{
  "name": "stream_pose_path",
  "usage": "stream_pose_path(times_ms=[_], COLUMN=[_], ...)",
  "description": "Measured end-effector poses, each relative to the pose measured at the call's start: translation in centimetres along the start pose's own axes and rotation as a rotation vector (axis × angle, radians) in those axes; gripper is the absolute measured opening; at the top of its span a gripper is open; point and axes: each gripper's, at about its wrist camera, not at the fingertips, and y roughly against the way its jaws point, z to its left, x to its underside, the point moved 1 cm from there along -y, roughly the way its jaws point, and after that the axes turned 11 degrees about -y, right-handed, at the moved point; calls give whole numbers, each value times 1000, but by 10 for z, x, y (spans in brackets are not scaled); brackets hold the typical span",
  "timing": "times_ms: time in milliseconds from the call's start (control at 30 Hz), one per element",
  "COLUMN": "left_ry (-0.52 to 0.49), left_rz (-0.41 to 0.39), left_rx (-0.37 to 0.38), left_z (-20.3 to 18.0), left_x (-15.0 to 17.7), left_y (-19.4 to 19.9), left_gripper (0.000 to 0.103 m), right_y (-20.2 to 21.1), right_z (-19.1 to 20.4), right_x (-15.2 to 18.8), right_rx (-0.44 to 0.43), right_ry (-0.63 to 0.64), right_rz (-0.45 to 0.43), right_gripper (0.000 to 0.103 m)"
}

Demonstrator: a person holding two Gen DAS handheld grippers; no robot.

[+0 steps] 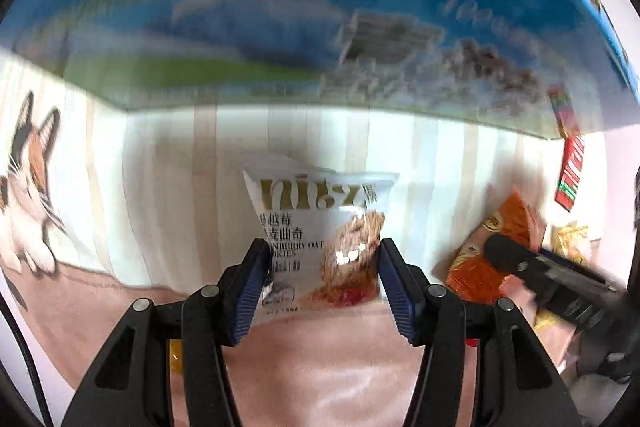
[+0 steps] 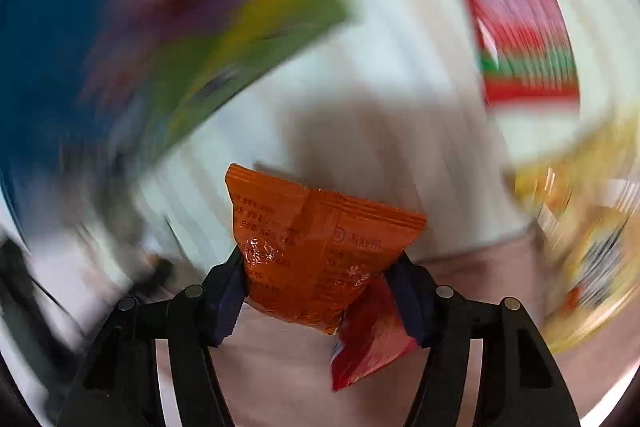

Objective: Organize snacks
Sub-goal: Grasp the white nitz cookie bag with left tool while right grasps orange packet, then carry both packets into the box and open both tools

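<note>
Blue-padded fingers of the left gripper [image 1: 322, 281] pinch a white cranberry oat cookie packet [image 1: 316, 227] by its lower half, the jaws narrowed against both of its sides. That packet stands upright above a striped tablecloth [image 1: 160, 195] printed with a cat [image 1: 28, 187]. Behind it rises a large blue carton [image 1: 280, 7], blurred by motion. Off to the right, the left wrist view catches the right gripper [image 1: 516, 259] carrying an orange snack packet [image 1: 496, 255], with a red-and-green packet [image 1: 570, 167] and a yellow packet [image 1: 572, 239] lying beyond on the cloth. Seen from the right wrist, the right gripper [image 2: 320, 263] clamps the orange snack packet [image 2: 316, 247] between its pads, back seam facing the camera; a red packet [image 2: 368, 339] hangs just beneath it, touching the right-hand pad. Everything behind is smeared.
</note>
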Motion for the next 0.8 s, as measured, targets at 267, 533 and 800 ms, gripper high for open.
stream_pose_path(times_ms=[267, 533, 800], left_ry=[-22, -8, -20], left_rz=[28, 48, 42], left_rx=[-44, 19, -14], left_z=[-1, -9, -17], left_x=[-3, 48, 43], left_y=[-29, -27, -36], left_gripper=[54, 52, 47], right_y=[-12, -24, -32], right_z=[20, 42, 19], right_x=[12, 51, 25], right_rx=[25, 92, 65], right_ry=[33, 186, 116], right_rz=[-40, 3, -17], right_gripper=[68, 66, 65])
